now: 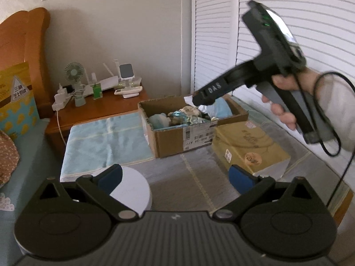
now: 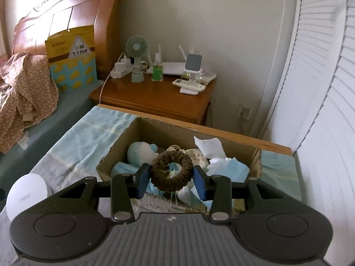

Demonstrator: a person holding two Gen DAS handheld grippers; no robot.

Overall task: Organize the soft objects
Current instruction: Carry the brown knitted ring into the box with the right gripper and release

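two claws: right claw [image 2: 170, 177] grasping brown scrunchie [image 2: 171, 171] above cluttered cardboard box [image 2: 124, 141], left claw [image 1: 175, 177] released.

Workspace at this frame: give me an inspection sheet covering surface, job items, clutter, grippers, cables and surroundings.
Surface: bed covered by a light blue cloth.
Job's things: open cardboard box holding soft items; brown scrunchie between the right gripper's pads, over the box.
Clutter: closed yellow box beside the open one; white round device on the bed; floral fabric.
Grippers: left gripper open, empty; right gripper shut on the scrunchie.
Cables: black cable hanging from the right gripper's handle; white cord off the power strip.
Surroundings: nightstand with fan, louvred doors.
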